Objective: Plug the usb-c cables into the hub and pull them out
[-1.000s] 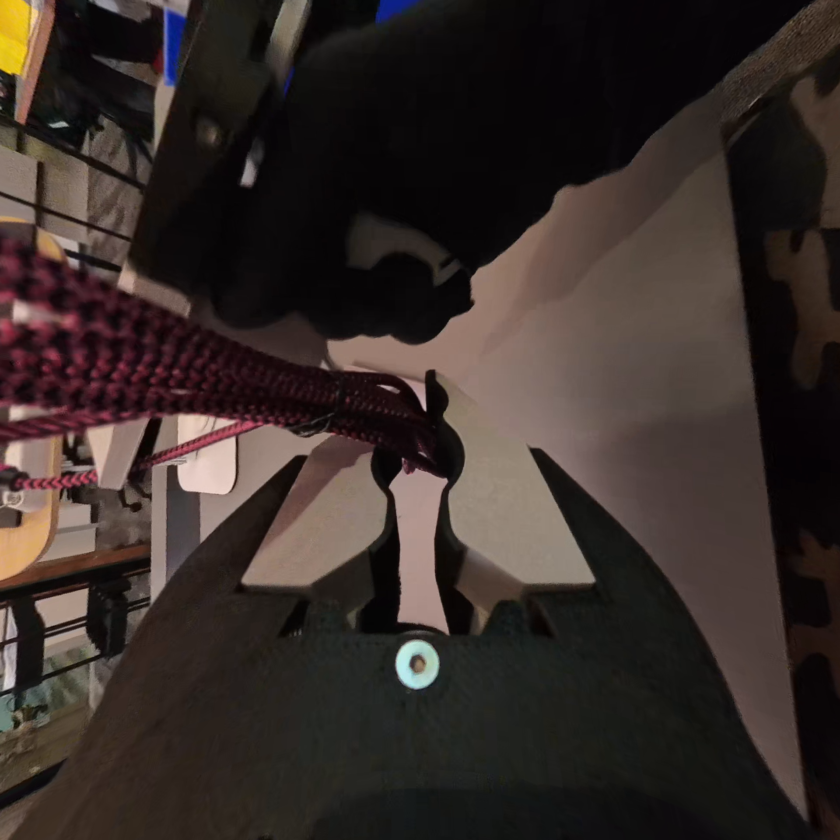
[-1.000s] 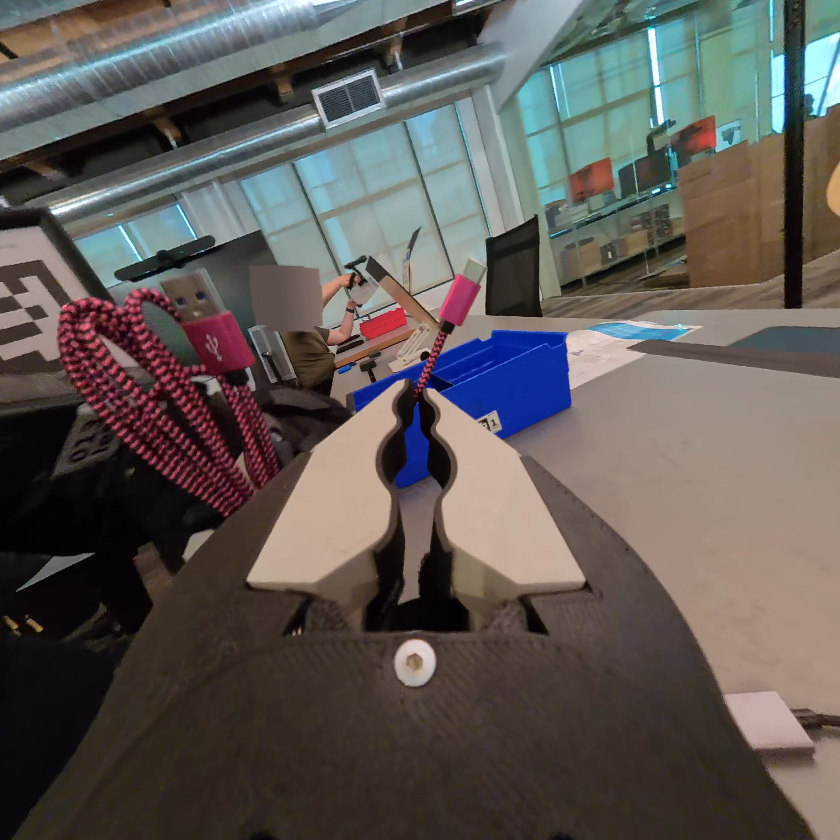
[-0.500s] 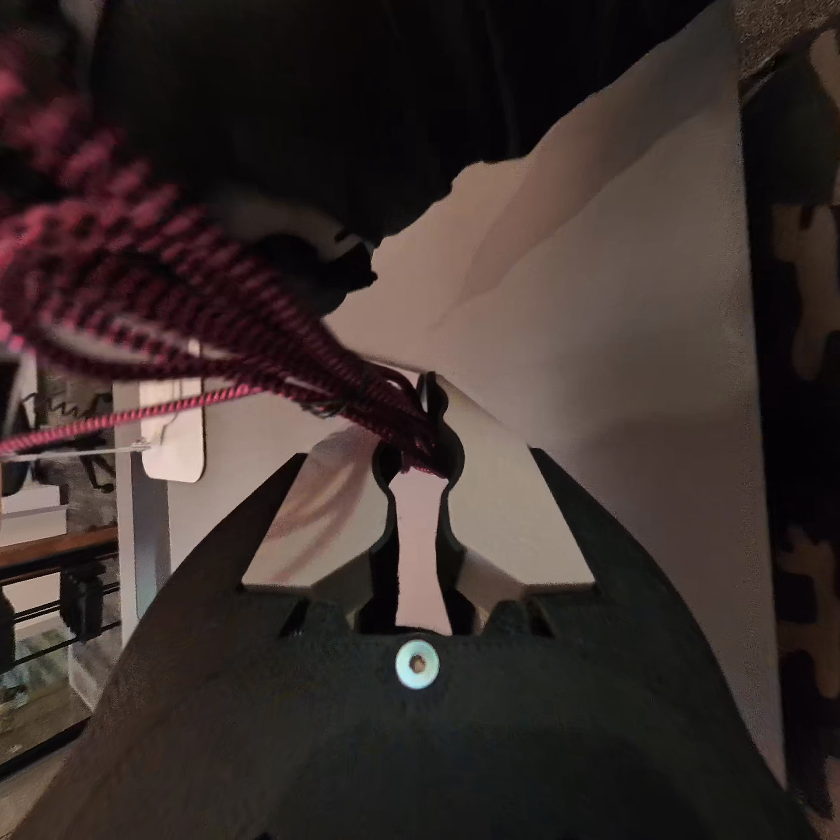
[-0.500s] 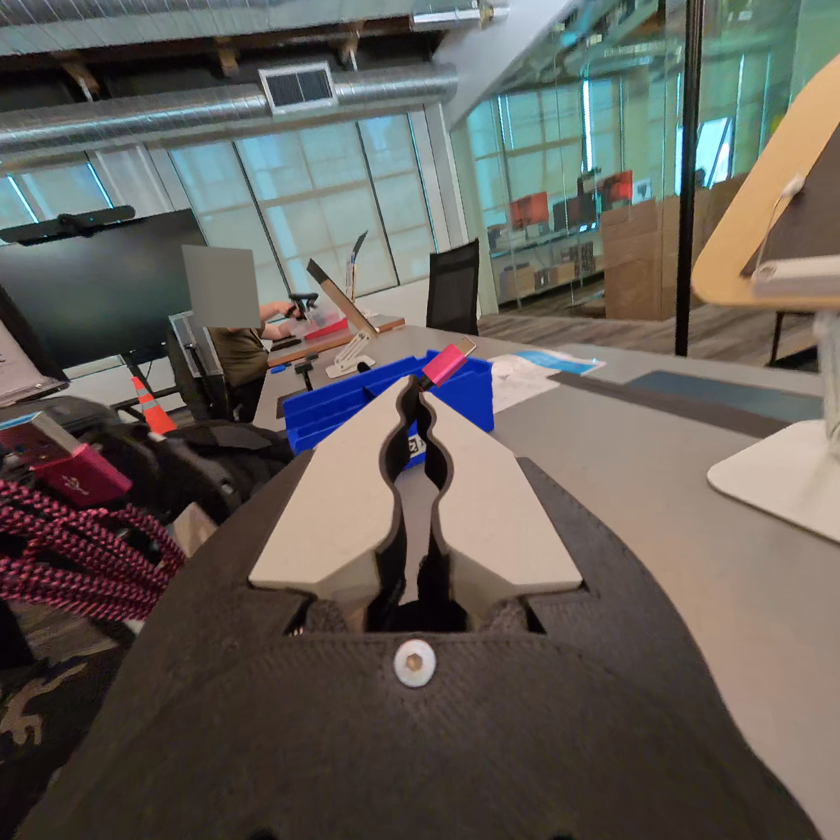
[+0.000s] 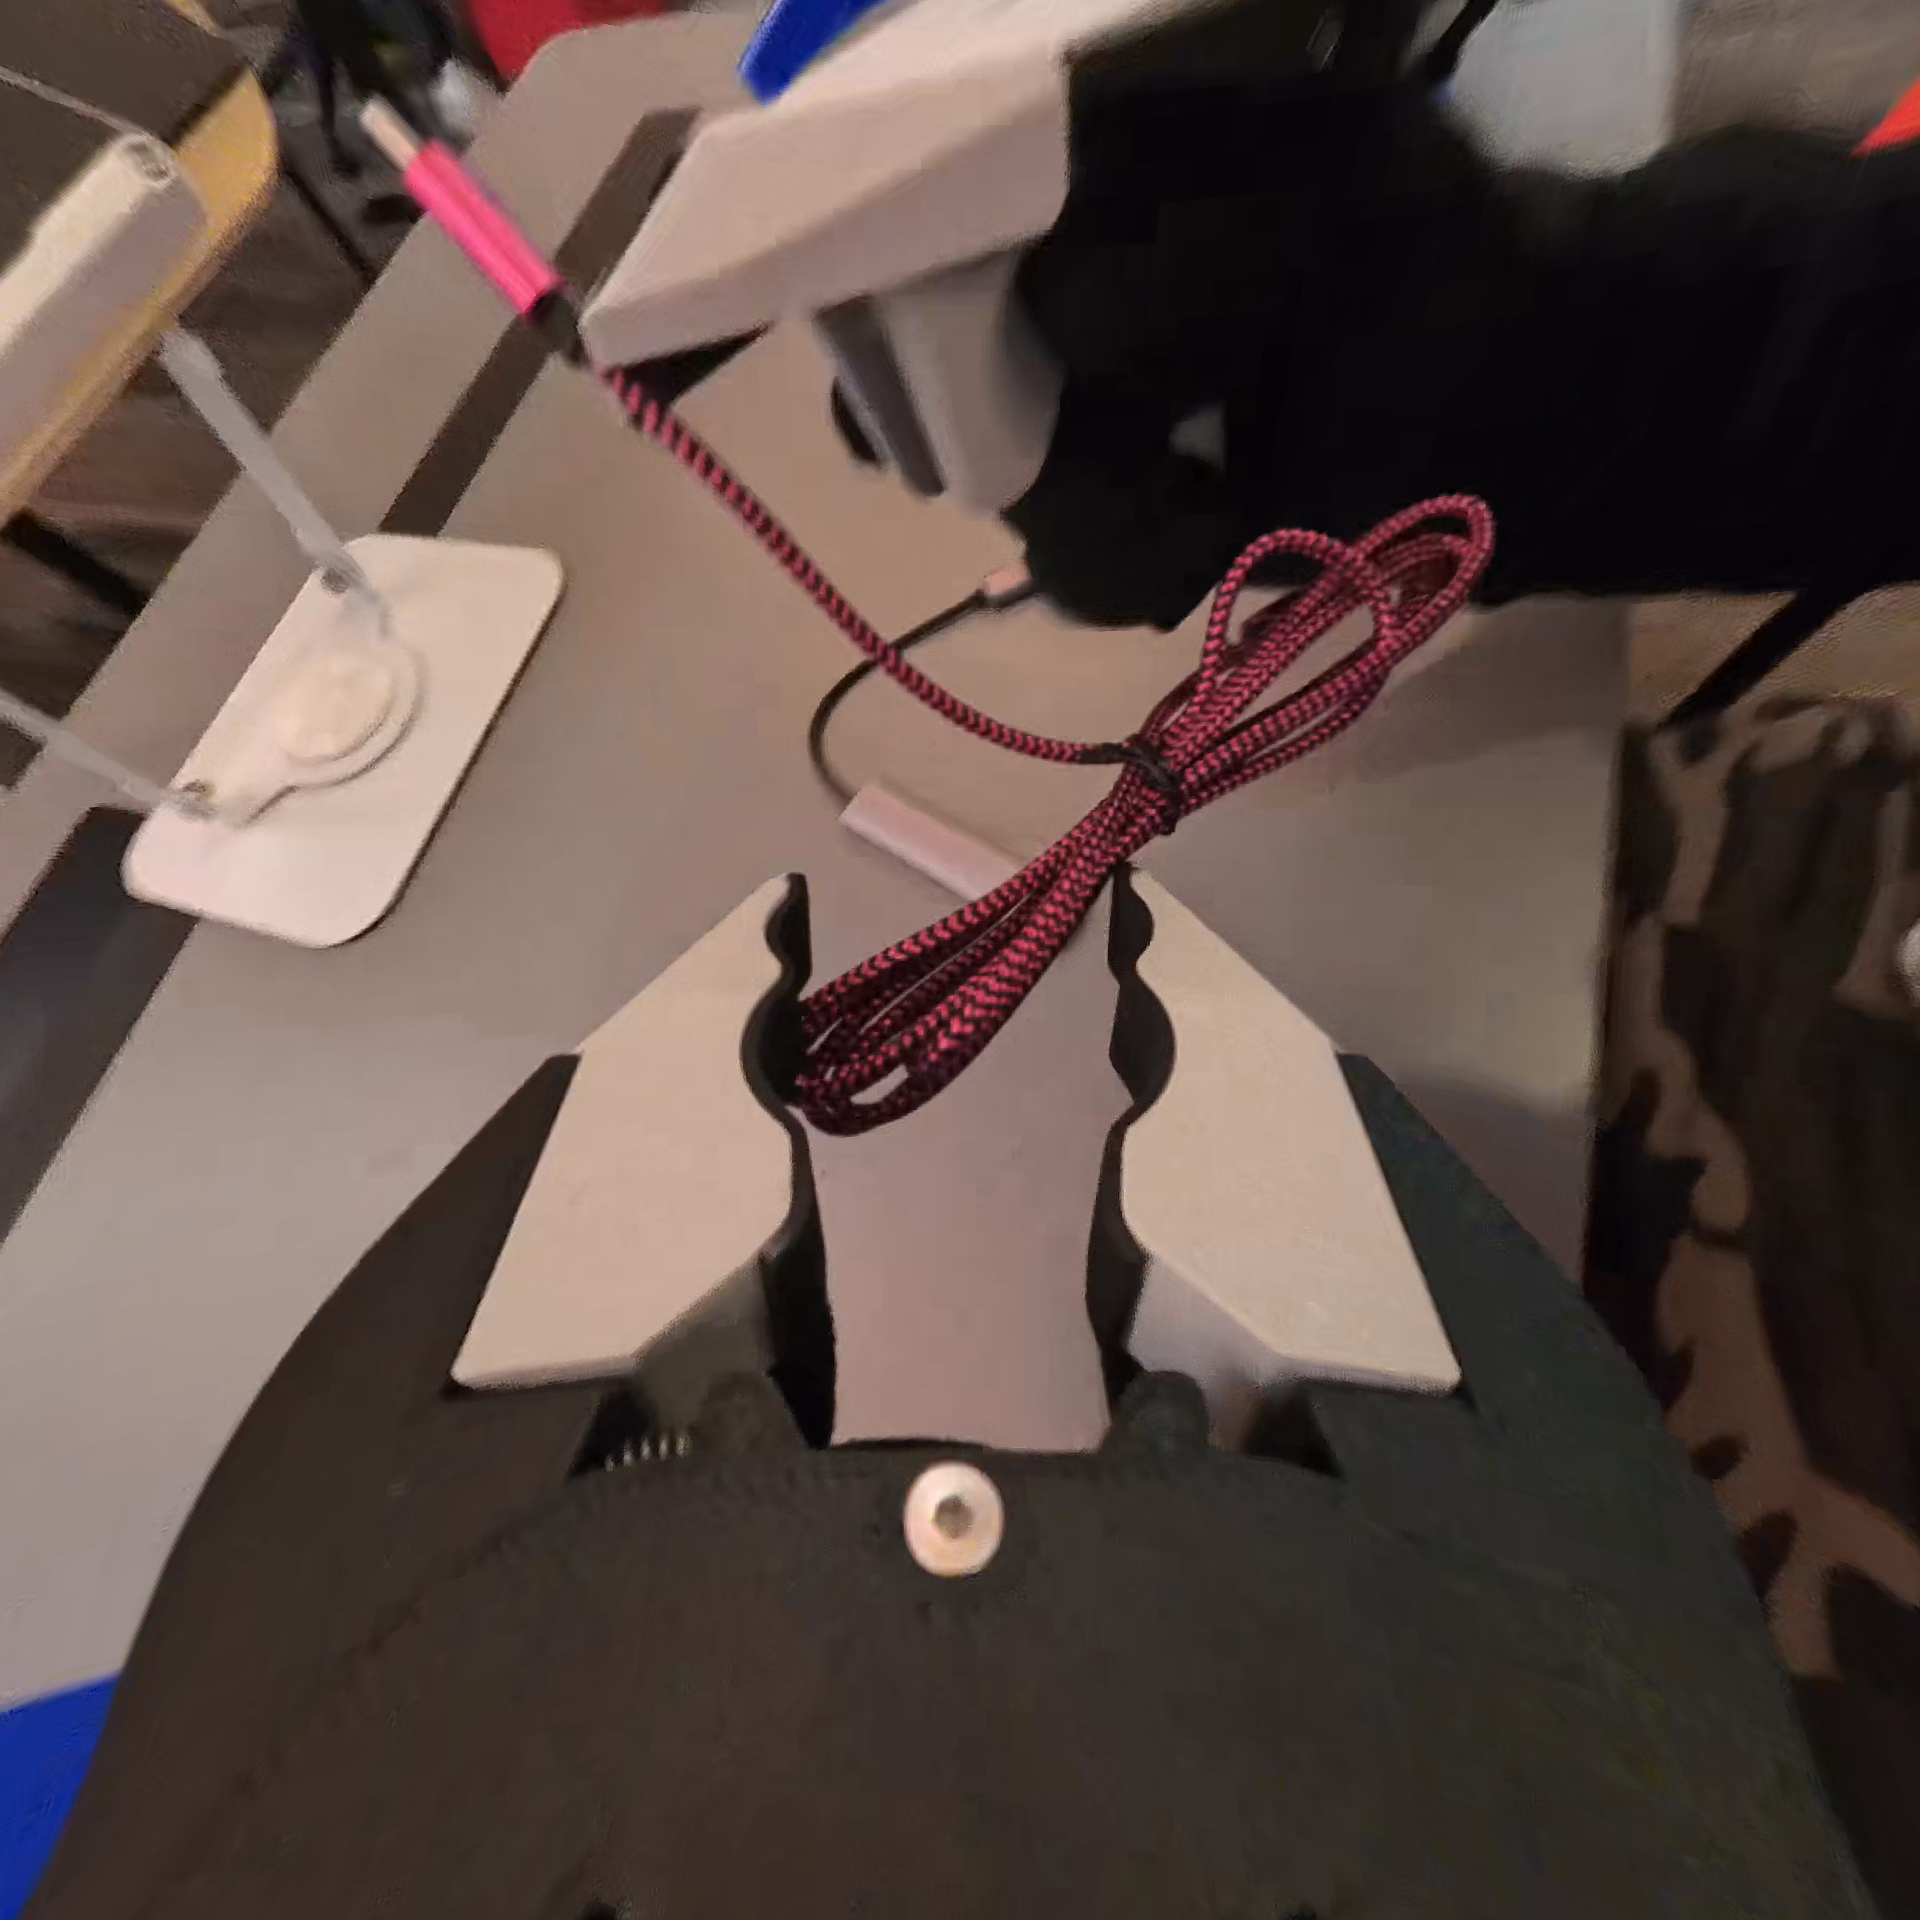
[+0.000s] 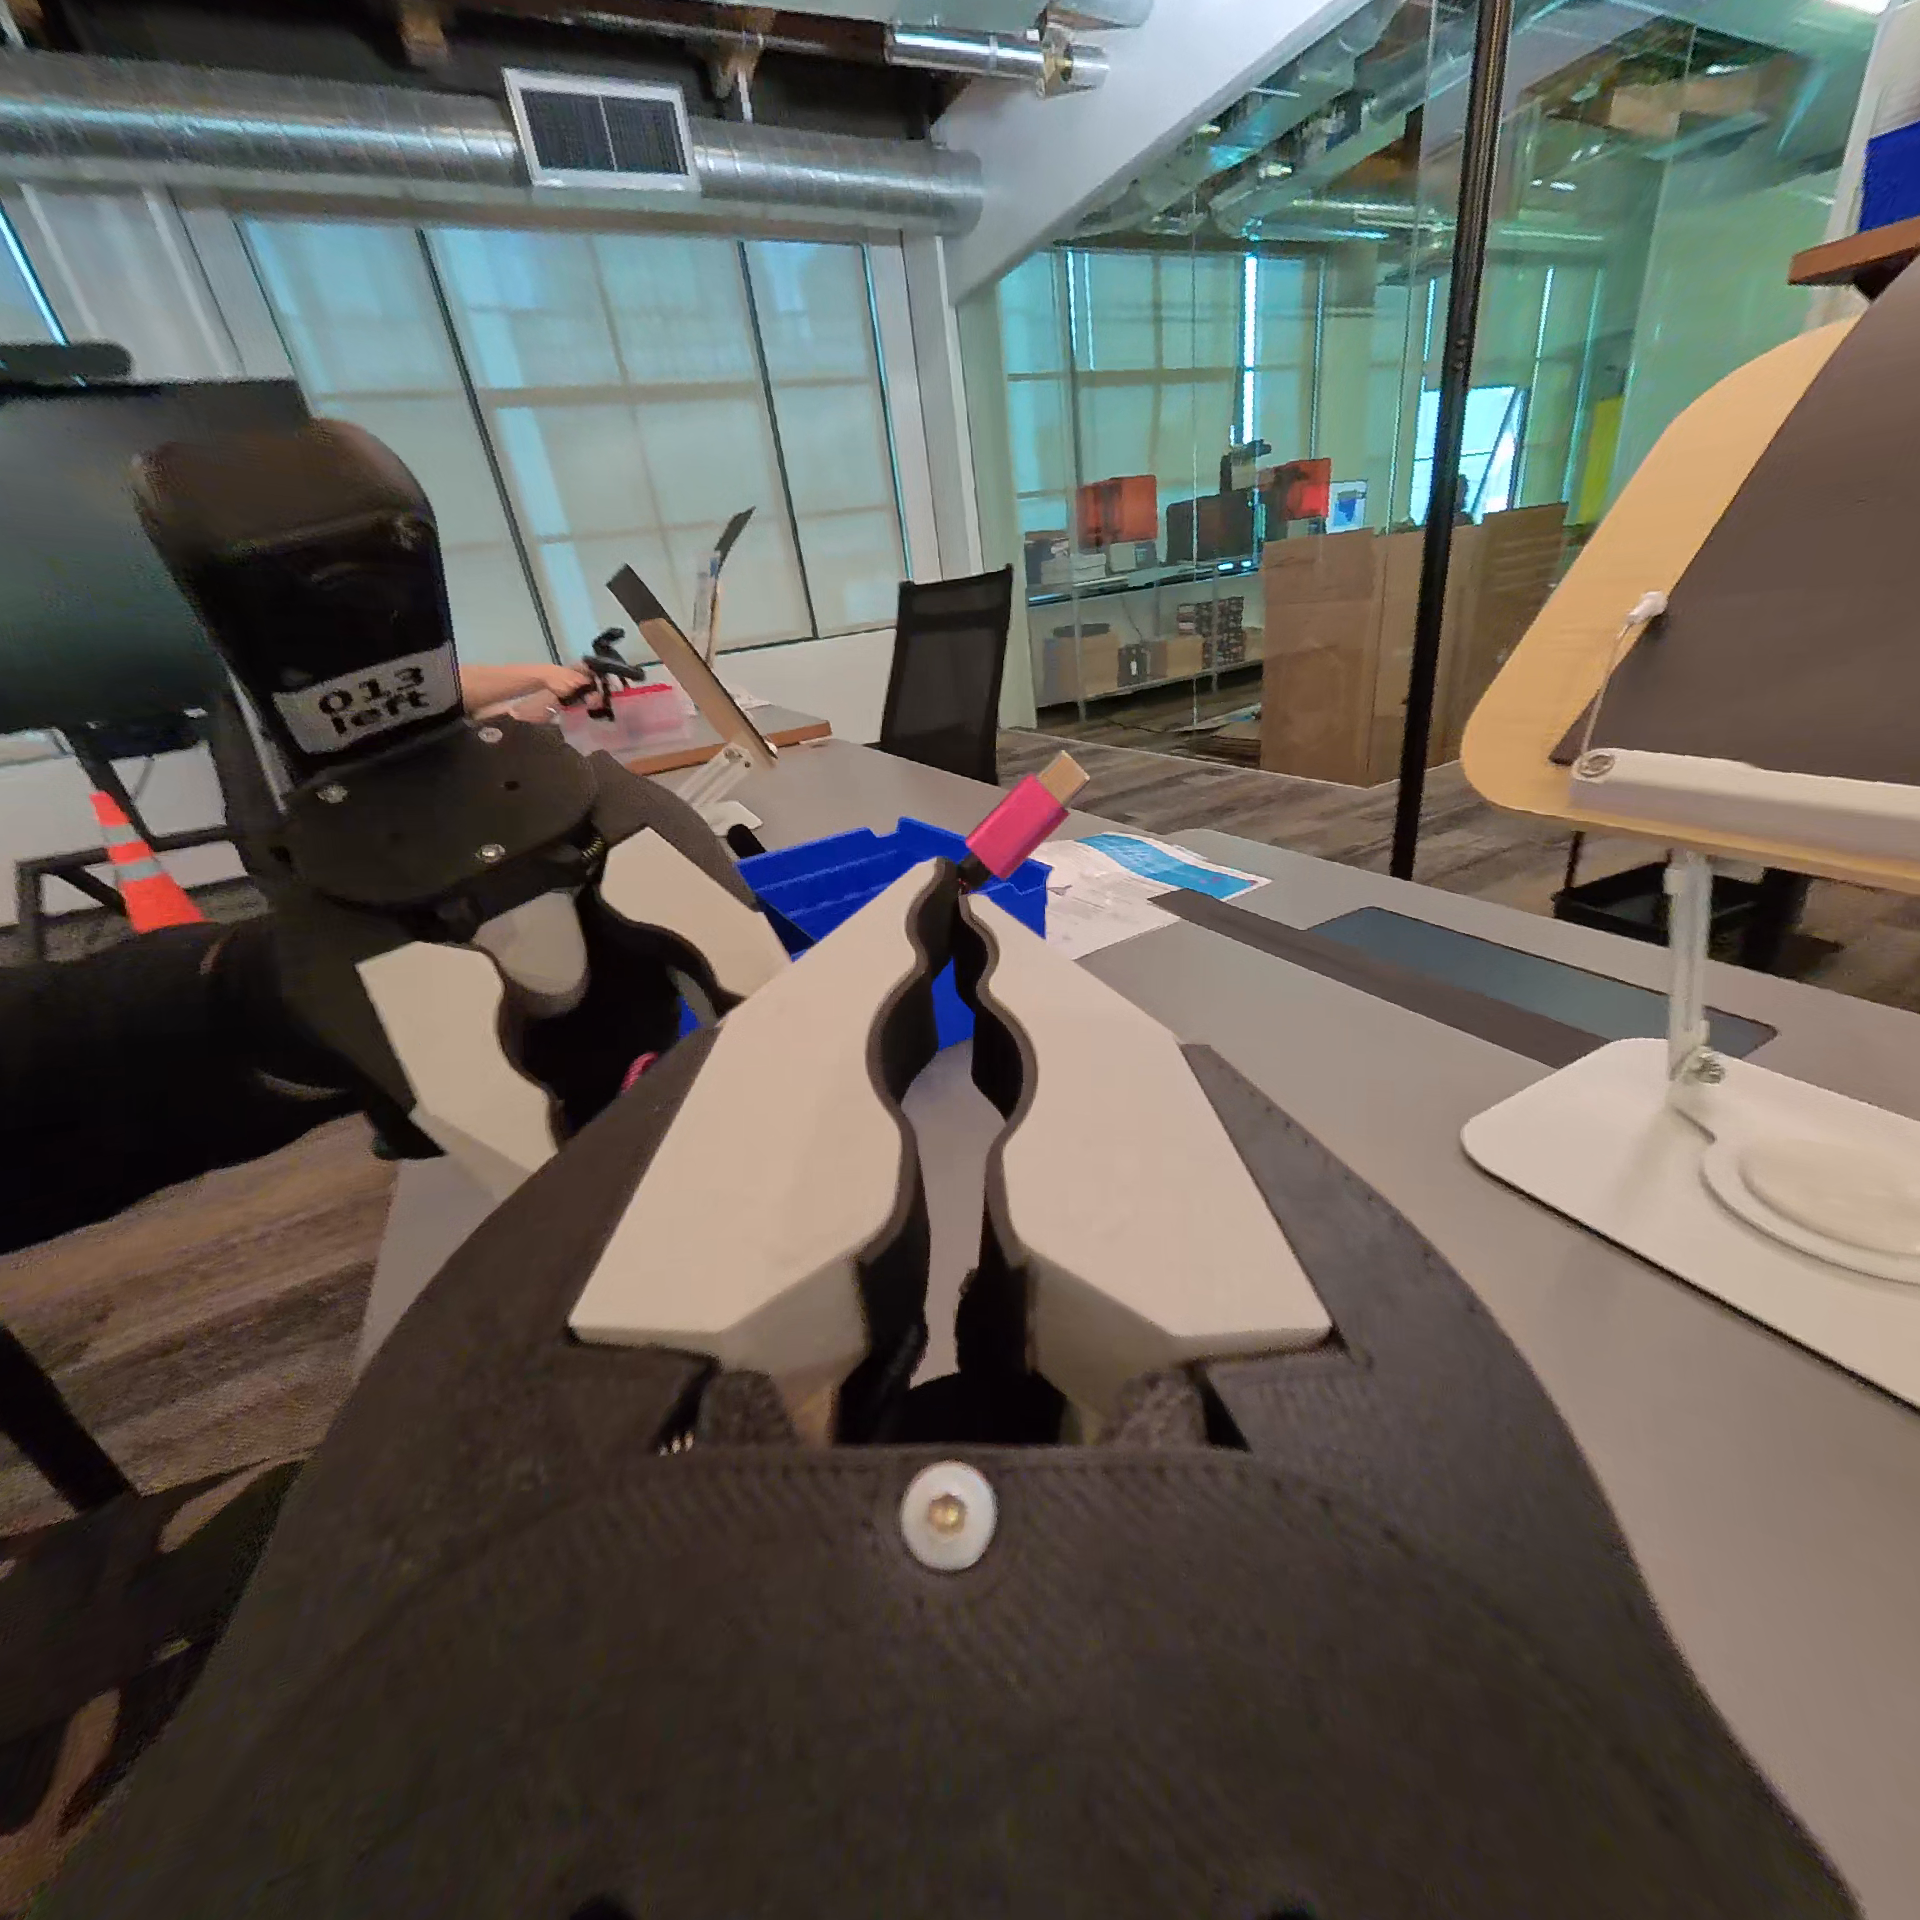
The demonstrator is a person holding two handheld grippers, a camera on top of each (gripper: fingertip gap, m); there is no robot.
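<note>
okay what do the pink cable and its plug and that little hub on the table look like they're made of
Pink cable: braided fabric sleeve, going by the pink-and-black woven pattern; matte. Plug: probably anodized metal, from its smooth pink sheen, with a bare metal tip. Hub: pale silver, maybe aluminium or plastic; too blurred to tell.

Open-plan office, daylit. Far wall taken up by tall frosted windows [image 6: 665, 436]; glass partition [image 6: 1195, 499] set at right, with cardboard boxes [image 6: 1340, 644] seen behind it. Exposed silver ducting [image 6: 312, 135] and a vent grille [image 6: 603, 130] carried under the ceiling. Grey bench [image 6: 1662, 1507] in the foreground; black office chair [image 6: 945, 665] placed beyond it. Dark monitor [image 6: 94, 540] mounted at left, orange traffic cone [image 6: 140, 862] stood below. Wood-look plank floor [image 6: 187, 1309].
</note>
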